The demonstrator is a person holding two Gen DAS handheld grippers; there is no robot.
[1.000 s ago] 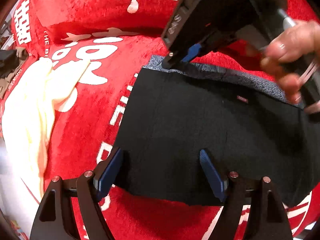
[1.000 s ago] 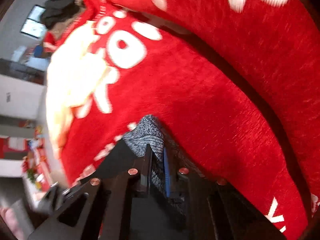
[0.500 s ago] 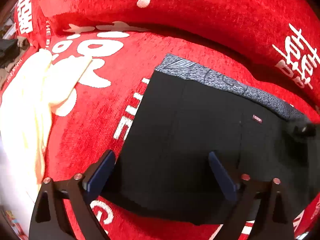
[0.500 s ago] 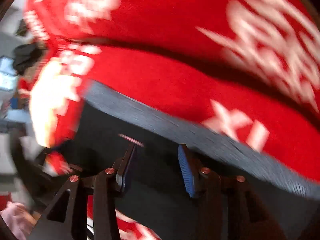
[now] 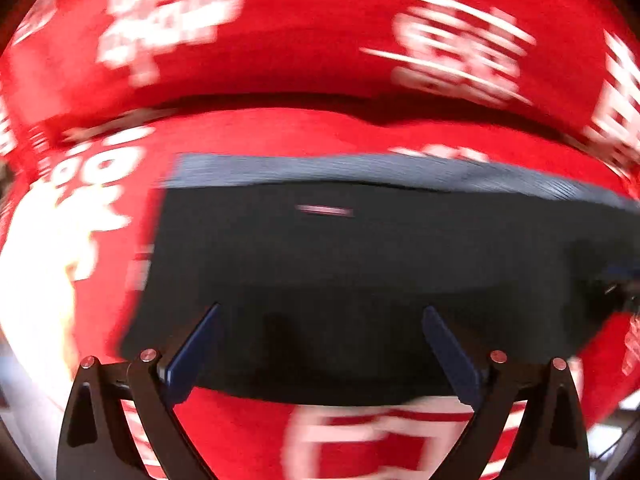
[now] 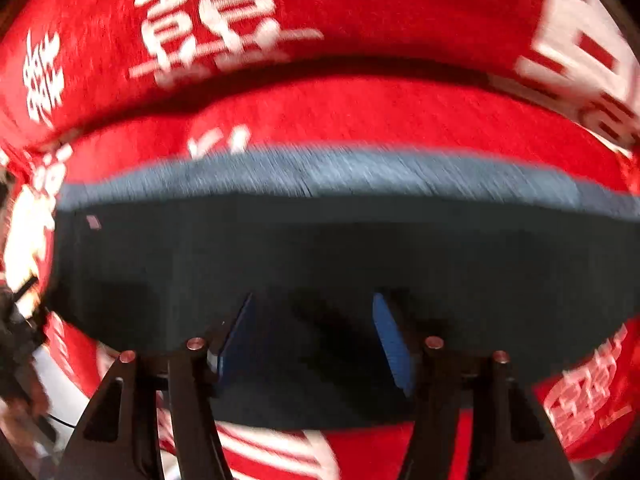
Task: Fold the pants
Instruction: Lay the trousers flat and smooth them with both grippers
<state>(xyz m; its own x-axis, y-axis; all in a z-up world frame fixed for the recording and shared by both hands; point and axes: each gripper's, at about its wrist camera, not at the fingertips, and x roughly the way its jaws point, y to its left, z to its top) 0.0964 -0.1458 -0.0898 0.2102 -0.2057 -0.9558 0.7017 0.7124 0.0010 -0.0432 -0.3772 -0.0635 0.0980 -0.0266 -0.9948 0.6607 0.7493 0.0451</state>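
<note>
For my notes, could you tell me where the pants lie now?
In both wrist views the black pants lie flat on the red blanket, grey waistband farthest away.

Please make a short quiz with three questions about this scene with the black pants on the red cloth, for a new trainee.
1. True or false: the left gripper is clamped on the pants.
2. What colour is the waistband? A) yellow B) grey C) green
3. Fill in: the pants lie on a ____ blanket with white characters.

Key: 1 false, its jaws stand wide open above the cloth, and the right gripper has just been opening too, with nothing pinched. 2 B. 3 red.
</note>
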